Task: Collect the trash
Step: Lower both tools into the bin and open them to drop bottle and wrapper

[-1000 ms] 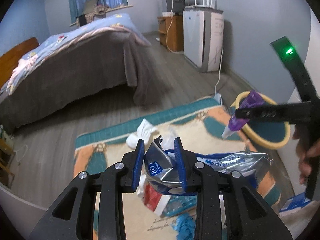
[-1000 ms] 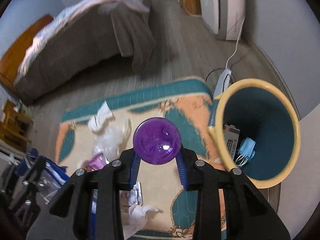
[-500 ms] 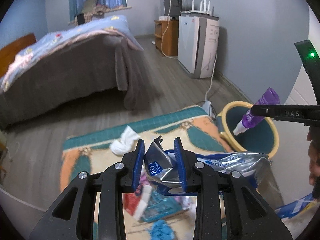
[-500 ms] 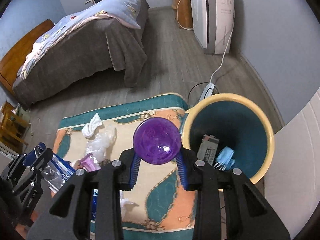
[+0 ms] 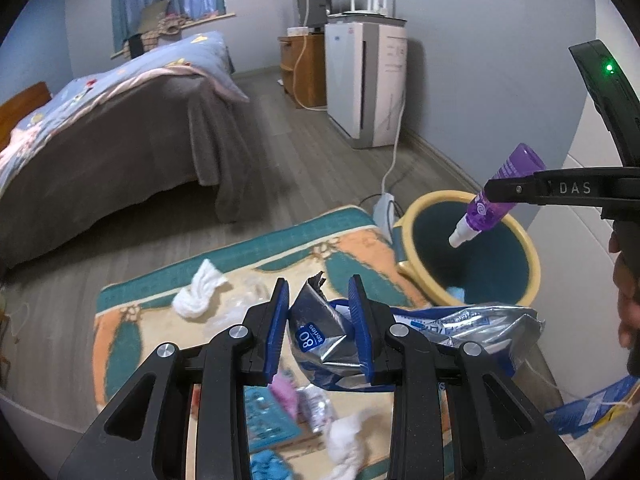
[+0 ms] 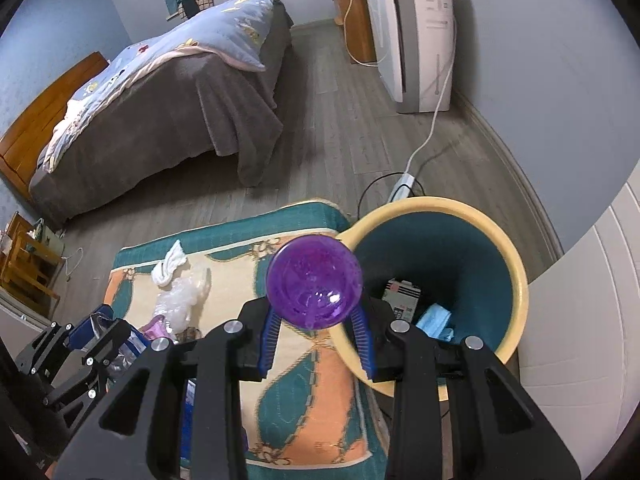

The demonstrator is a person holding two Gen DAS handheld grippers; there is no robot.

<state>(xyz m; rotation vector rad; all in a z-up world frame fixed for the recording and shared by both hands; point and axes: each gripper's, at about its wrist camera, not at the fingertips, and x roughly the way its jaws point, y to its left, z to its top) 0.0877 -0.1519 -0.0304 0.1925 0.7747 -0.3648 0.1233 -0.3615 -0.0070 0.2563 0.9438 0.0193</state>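
Both loads have been carried nearer the bin (image 5: 472, 248) — the purple bottle (image 5: 496, 204), clamped in the right gripper (image 6: 318, 344), is now held over its mouth, the foil packet (image 5: 328, 340) clamped in the left gripper (image 5: 320, 332) just near of it — so release seems close.

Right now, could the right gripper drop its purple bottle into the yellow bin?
Probably yes. The right gripper holds the purple bottle with its white tip slanting down over the yellow bin. The bin's mouth looks wide open, with only a small box and a blue mask at the bottom.
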